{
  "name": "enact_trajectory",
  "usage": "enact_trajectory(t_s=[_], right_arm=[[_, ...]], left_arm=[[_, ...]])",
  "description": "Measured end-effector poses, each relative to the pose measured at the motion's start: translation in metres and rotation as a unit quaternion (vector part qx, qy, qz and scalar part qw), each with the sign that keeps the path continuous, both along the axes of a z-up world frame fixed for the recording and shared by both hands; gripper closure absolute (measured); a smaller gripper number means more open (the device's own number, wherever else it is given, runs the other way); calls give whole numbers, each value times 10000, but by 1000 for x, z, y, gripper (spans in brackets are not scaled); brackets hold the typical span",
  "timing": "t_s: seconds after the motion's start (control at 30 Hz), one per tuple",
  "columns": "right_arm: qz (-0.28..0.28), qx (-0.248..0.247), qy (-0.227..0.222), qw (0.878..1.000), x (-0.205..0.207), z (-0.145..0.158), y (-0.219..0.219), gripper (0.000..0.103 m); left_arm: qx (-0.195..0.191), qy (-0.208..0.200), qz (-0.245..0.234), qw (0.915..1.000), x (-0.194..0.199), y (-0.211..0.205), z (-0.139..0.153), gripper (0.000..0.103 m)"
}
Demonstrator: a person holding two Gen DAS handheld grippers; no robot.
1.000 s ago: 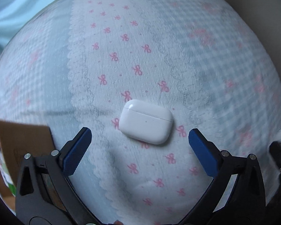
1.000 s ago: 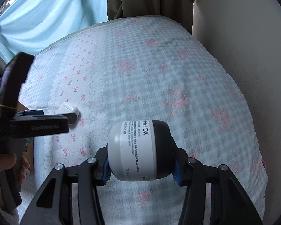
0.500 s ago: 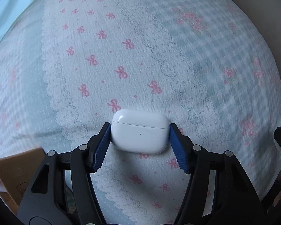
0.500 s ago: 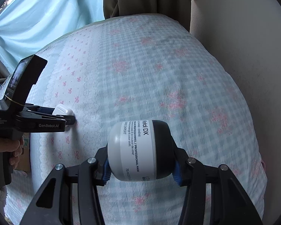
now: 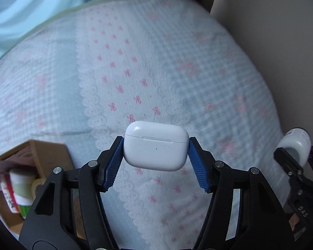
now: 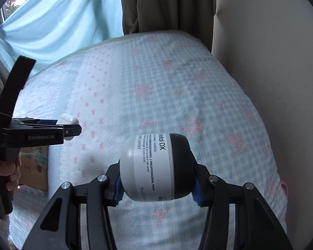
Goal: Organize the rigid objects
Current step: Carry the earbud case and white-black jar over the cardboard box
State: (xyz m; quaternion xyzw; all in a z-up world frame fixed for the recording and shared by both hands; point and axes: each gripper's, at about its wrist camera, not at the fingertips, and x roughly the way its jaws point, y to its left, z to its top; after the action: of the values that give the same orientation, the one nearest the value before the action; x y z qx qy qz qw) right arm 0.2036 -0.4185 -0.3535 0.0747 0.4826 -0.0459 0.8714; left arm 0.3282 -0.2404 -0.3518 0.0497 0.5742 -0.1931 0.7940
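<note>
White earbud case (image 5: 155, 148), glossy, pinched in left claw (image 5: 155, 152); right claw (image 6: 156, 184) grips a jar (image 6: 154, 166).

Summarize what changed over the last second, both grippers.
The left gripper went from open jaws around the earbud case lying on the bedspread to jaws shut on it, then lifted it off the fabric. More of the cardboard box came into view at lower left. The right gripper rose slightly. Unchanged: its jaws stay shut on the jar.
</note>
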Motion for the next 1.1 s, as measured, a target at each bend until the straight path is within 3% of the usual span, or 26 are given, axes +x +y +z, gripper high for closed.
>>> enact_trajectory(t_s=[0.33,0.5,0.63,0.8,1.1], right_arm=[[787,56,-315,9964,-19,118,49,56],[1282,263,-483,9902,-22,167,95,56],[1534,431,-476,9861,-15,190,137,56],[1683,603,-301,9834,-3,200,197,56],[1246,716,206,9894,22,163,298,56]], left_arm=[[-517,-607,715,9943,-75,73,159,44],[-443,-795,1112,9896,-108,134,197,44],[-427,-812,1435,9854,-123,193,208,44],[-347,-685,1609,9840,-131,265,200,44],[-98,-192,1191,9927,-115,362,137,44]])
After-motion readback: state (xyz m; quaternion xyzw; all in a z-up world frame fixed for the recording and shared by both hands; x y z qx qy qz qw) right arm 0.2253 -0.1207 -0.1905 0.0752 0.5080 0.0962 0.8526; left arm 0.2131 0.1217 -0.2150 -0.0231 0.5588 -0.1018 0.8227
